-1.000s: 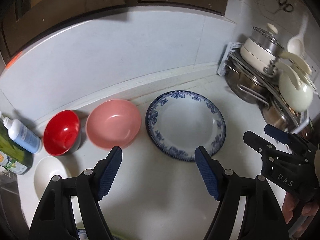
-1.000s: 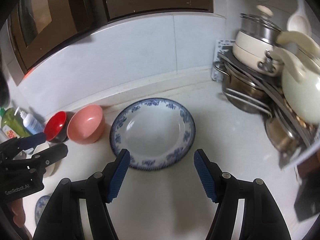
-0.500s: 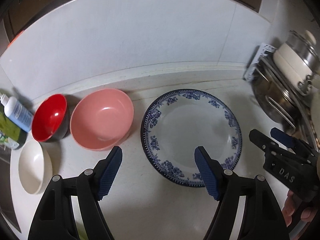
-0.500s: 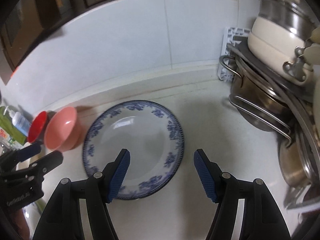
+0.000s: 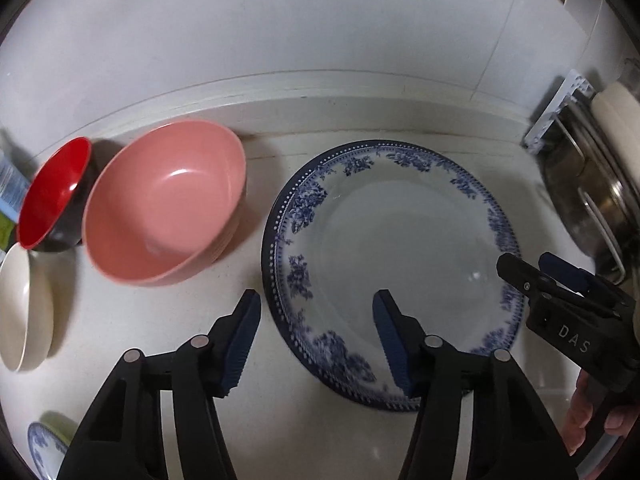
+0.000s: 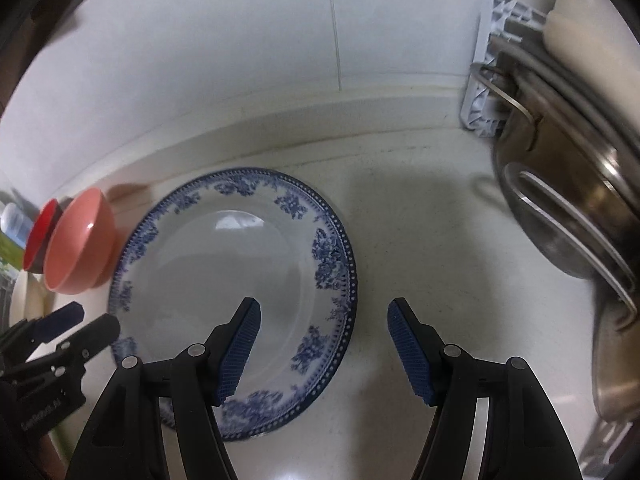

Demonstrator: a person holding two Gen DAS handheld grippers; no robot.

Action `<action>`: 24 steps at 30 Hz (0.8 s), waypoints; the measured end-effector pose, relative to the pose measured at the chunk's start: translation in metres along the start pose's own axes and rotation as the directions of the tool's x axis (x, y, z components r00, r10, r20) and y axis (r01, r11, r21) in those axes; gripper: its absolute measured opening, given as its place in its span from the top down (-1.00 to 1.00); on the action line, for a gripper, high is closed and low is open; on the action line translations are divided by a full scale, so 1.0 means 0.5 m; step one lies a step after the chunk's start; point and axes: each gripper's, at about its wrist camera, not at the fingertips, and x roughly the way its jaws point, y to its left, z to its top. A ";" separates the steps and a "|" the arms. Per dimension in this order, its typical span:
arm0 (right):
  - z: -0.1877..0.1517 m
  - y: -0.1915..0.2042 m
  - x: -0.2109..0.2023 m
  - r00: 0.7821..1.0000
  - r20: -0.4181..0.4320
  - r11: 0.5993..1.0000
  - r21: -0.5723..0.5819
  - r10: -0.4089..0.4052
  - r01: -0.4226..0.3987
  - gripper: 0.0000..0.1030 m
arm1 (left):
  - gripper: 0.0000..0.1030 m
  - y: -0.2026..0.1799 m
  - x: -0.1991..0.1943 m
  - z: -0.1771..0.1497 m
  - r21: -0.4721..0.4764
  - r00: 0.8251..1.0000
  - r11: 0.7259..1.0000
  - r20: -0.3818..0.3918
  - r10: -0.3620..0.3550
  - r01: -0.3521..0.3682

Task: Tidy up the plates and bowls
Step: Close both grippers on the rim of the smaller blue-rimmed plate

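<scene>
A large white plate with a blue floral rim (image 5: 400,240) (image 6: 224,264) lies flat on the pale counter. My left gripper (image 5: 316,308) hangs just above its left rim, one finger outside the plate and one over it. Its jaws are closing and the pads press on nothing. My right gripper (image 6: 324,312) (image 5: 526,262) stands open over the plate's right rim in the same way. Left of the plate stand a pink bowl (image 5: 164,208) (image 6: 80,240), a red bowl (image 5: 52,192) and a white bowl (image 5: 20,312). The left gripper (image 6: 94,320) shows at the lower left of the right wrist view.
Stacked steel pots (image 6: 560,208) (image 5: 592,208) and a white rack (image 6: 484,80) crowd the right side. A tiled wall rises close behind the dishes. A bottle (image 5: 10,188) stands at the far left, and a small blue-patterned dish (image 5: 44,448) peeks in at the bottom left.
Both grippers have come down and closer to the blue-rimmed plate, which now fills more of each view. The left gripper's fingers stand closer together than before.
</scene>
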 end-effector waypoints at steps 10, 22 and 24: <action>0.015 -0.007 0.054 0.999 -0.002 0.999 0.004 0.034 -0.034 -0.29 | 0.03 0.004 0.047 0.024 -0.016 1.000 1.000 0.005 0.008 -0.008; 0.021 -0.020 0.056 0.999 0.015 0.999 0.010 0.052 -0.052 -0.12 | 0.22 -0.001 0.039 0.012 -0.036 0.999 0.998 0.017 0.045 -0.045; 0.020 -0.014 0.057 0.999 0.014 0.999 -0.007 0.043 -0.043 -0.12 | 0.22 0.006 0.033 0.006 -0.048 0.998 0.998 0.036 0.052 -0.050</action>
